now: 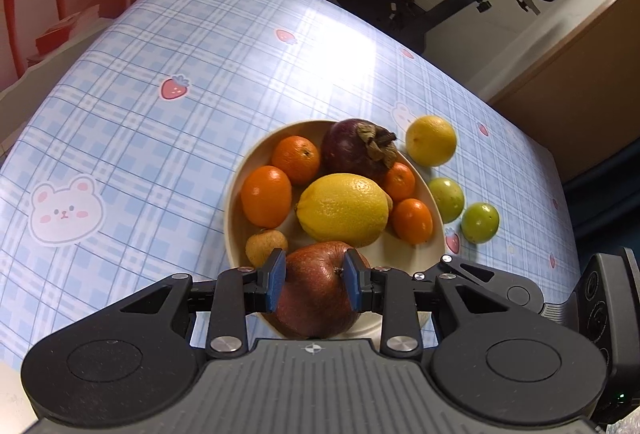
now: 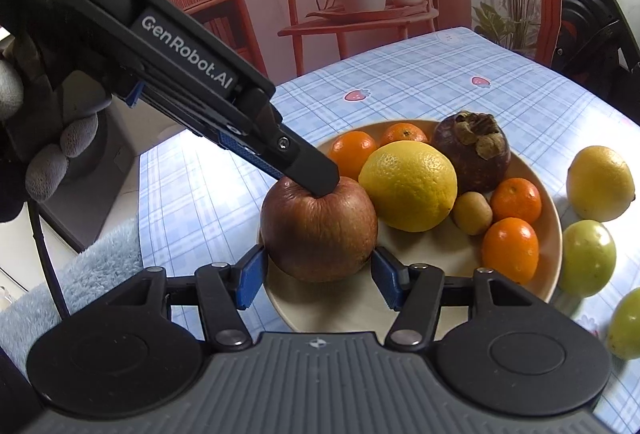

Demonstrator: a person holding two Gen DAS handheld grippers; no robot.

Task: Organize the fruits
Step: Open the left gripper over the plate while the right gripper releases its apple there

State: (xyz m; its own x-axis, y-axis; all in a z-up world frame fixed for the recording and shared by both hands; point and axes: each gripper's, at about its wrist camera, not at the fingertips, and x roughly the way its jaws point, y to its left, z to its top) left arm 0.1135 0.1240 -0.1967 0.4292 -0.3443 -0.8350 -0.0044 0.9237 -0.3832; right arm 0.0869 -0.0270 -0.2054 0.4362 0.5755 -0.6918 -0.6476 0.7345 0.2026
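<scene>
The apple [image 1: 320,290], reddish-brown and wrinkled, hangs low over the near rim of the cream plate [image 1: 236,222]; I cannot tell whether its underside already touches the plate. My left gripper [image 1: 314,284] pinches it from above, the blue fingers [image 1: 276,284] nearly closed against the top of the fruit around the stem hollow, which in the right wrist view reads as a dark fingertip pressed into the apple's crown. My right gripper [image 2: 318,279] brackets the same apple lower down, fingers [image 2: 252,280] half open at either flank; contact there is unclear, so I judge it a guard rather than a grip. The placement suits the task: the plate already gathers a large lemon [image 1: 343,208], several mandarins [image 1: 266,196], a purple mangosteen [image 1: 354,150] and a small brown fruit [image 1: 265,246], leaving the near edge free. Outside the plate, on the blue plaid tablecloth covering the table [image 1: 140,154], lie a second lemon [image 1: 431,140] and two green fruits [image 1: 480,223], presumably still to be collected.
</scene>
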